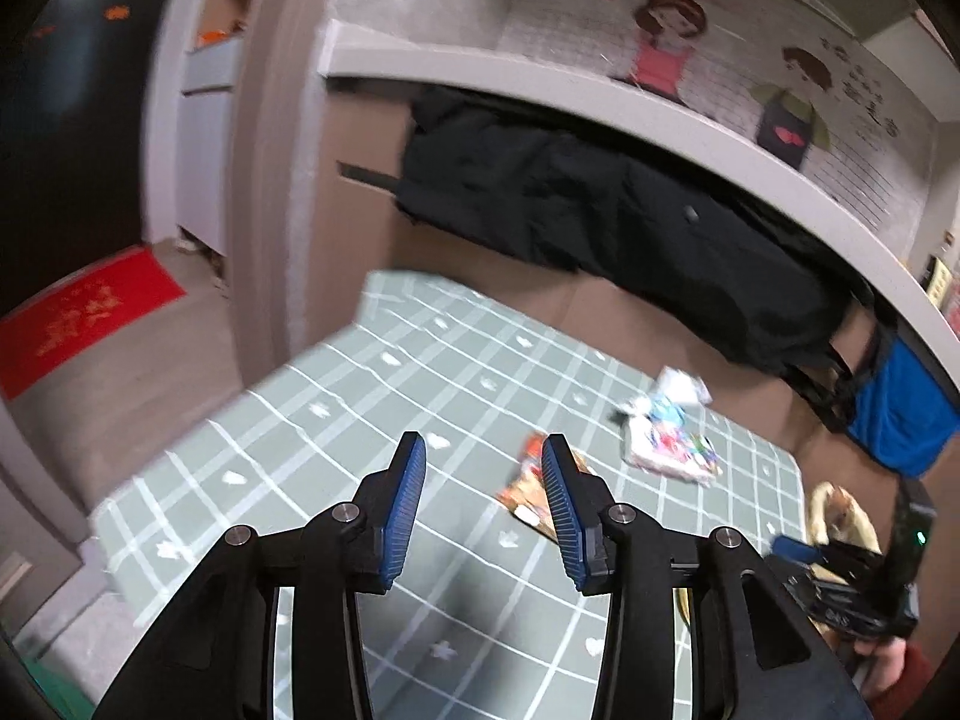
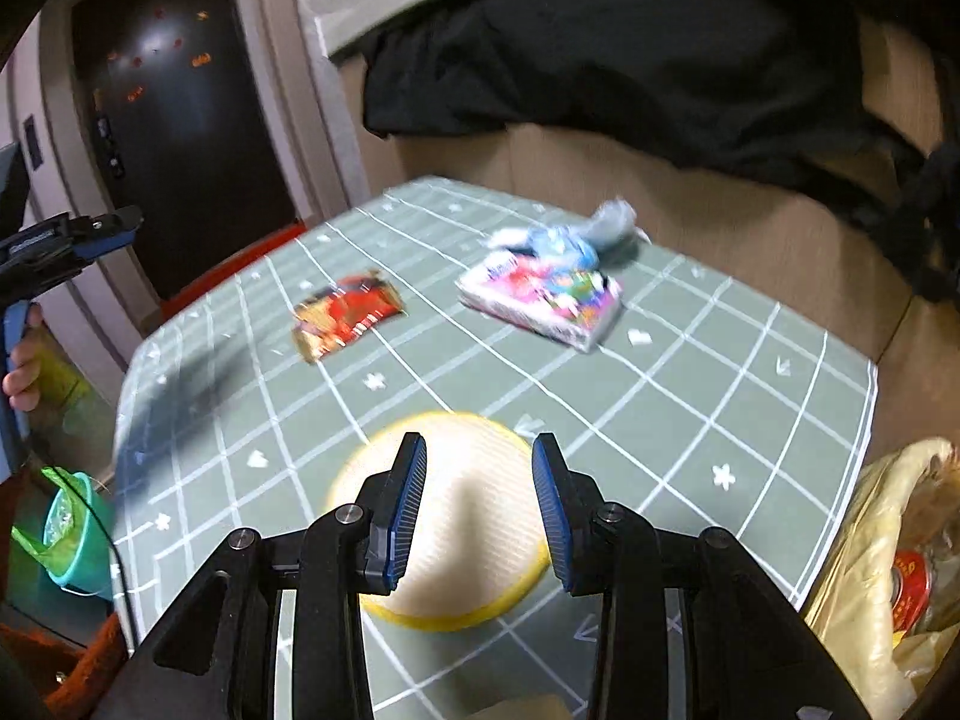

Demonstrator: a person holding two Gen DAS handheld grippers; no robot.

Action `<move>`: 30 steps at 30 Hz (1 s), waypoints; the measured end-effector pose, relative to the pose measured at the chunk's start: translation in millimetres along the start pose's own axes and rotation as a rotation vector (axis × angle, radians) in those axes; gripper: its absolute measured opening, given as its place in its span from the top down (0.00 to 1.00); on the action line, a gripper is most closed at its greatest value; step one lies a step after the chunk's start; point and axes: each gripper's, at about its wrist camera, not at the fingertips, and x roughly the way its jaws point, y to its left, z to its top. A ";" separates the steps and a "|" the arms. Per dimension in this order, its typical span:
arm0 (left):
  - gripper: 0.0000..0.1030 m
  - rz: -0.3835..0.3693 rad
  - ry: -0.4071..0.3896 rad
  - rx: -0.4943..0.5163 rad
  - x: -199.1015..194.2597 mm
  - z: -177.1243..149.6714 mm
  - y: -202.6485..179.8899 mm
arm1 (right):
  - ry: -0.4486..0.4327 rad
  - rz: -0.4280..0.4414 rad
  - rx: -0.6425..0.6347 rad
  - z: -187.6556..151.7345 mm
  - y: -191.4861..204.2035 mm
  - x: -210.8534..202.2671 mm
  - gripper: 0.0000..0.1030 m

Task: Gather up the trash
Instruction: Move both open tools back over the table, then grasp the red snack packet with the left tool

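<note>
Green checked surface [image 2: 720,372] shoved up against the wall, black coat [image 1: 600,210] dangling off the ledge above. Trash lying loose and flat out in the middle, easy to get at from above: red snack wrapper [image 2: 345,315] to the left, colourful packet [image 2: 540,300] further back with a crumpled blue wrapper [image 2: 570,240] touching its far edge. Nearer in, a round cream dish [image 2: 468,540] with a yellow rim, right below the right gripper [image 2: 479,441]: spread wide, pinching nothing, seemingly lined up over it. Left gripper [image 1: 483,441] also spread and empty, tilted down with the red wrapper peeking past one finger, so likely going for that. Teal bin [image 2: 72,534] with a green liner parked low off the left edge, handy for dropping stuff in.
</note>
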 end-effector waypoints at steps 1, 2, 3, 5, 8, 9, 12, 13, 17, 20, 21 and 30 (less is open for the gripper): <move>0.60 -0.023 0.021 0.012 9.3 -5.0 -5.3 | 0.006 -0.003 0.010 -2.7 -4.1 2.0 0.66; 0.60 -0.041 0.042 0.026 18.7 -8.0 -11.7 | 0.014 0.000 0.027 -6.1 -10.0 4.7 0.66; 0.60 -0.054 0.060 0.040 27.1 -11.0 -17.0 | 0.020 0.006 0.039 -8.5 -13.6 5.6 0.66; 0.60 -0.074 0.098 0.067 44.2 -17.7 -29.5 | 0.038 0.014 0.064 -13.2 -21.9 9.7 0.66; 0.60 -0.145 0.159 0.095 64.7 -28.7 -49.6 | 0.067 -0.007 0.079 -20.2 -32.0 17.3 0.66; 0.60 -0.169 0.180 0.112 71.3 -33.2 -58.6 | 0.074 -0.009 0.083 -21.6 -33.6 19.5 0.66; 0.60 -0.176 0.194 0.133 81.2 -38.3 -70.2 | 0.078 0.014 0.111 -22.9 -38.5 24.6 0.66; 0.60 -0.175 0.195 0.129 84.5 -38.8 -71.5 | 0.078 0.021 0.118 -22.1 -39.1 25.7 0.65; 0.60 -0.144 0.194 0.107 95.6 -36.1 -63.6 | 0.097 0.043 0.122 -14.8 -38.0 33.1 0.64; 0.60 -0.117 0.196 0.070 107.3 -31.7 -50.9 | 0.101 0.053 0.091 -11.9 -30.8 36.9 0.65; 0.60 -0.110 0.199 0.063 110.9 -30.4 -48.1 | 0.095 0.057 0.084 -12.2 -28.8 36.9 0.73; 0.60 0.014 0.255 0.046 169.1 -18.2 -30.3 | 0.015 0.100 0.008 -7.2 -15.3 15.7 0.92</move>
